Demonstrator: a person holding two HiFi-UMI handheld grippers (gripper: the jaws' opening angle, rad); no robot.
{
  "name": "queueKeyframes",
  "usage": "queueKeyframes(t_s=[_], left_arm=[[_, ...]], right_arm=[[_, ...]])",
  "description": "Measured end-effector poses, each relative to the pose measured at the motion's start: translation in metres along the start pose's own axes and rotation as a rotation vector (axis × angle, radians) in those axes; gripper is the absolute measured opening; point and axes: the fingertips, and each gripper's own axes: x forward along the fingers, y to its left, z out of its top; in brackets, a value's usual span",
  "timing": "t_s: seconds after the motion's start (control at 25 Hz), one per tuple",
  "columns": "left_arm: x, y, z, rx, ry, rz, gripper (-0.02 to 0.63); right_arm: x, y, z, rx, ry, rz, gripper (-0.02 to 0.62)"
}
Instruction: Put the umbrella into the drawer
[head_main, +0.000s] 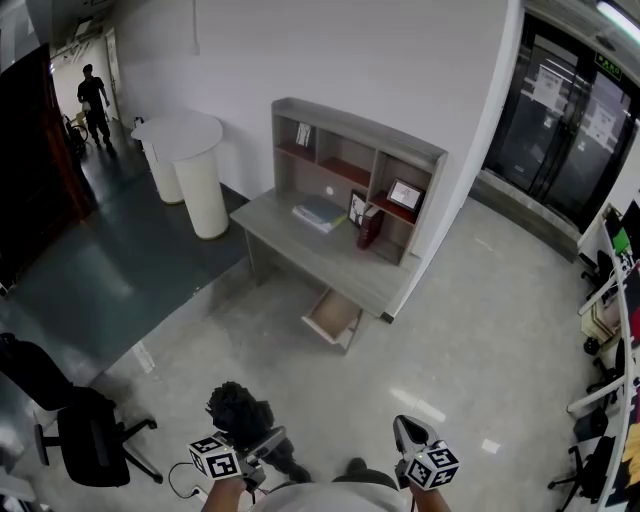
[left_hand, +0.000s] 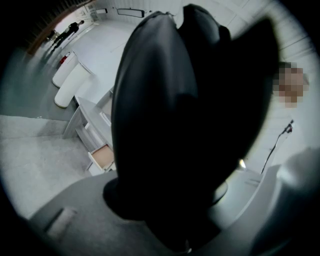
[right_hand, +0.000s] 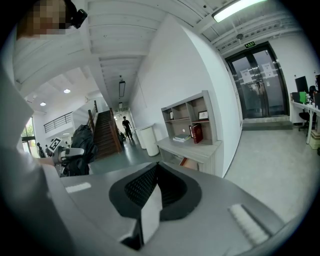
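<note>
A black folded umbrella (head_main: 240, 408) sticks up from my left gripper (head_main: 265, 442), which is shut on it at the bottom left of the head view. In the left gripper view the umbrella (left_hand: 190, 115) fills most of the picture, and the left gripper (left_hand: 175, 220) clamps its lower end. My right gripper (head_main: 411, 436) is at the bottom right, shut with nothing in it; its black pads (right_hand: 135, 187) meet in the right gripper view. The open drawer (head_main: 333, 315) hangs out under the grey desk (head_main: 300, 245), some way ahead across the floor. The drawer (left_hand: 102, 156) looks empty, and the drawer (right_hand: 189, 163) also shows past my right gripper.
A shelf hutch (head_main: 360, 165) with a red book (head_main: 368, 230) tops the desk. Two white round tables (head_main: 190, 170) stand to its left, a black office chair (head_main: 85, 430) is near left, glass doors (head_main: 570, 110) far right. A person (head_main: 95, 100) is in the far corridor.
</note>
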Motion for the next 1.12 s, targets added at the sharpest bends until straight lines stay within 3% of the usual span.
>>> queueKeyframes(t_s=[0.4,1.12], left_arm=[[-0.043,0.021,-0.008,-0.018,0.018,0.007,0.229],[-0.051,0.056,0.012,-0.043,-0.007,0.021,0.229]], right_arm=[[0.011,0.044,-0.031,0.043,0.005,0.0,0.005],[0.061,0.051,-0.011,-0.044,0.05,0.021,0.005]])
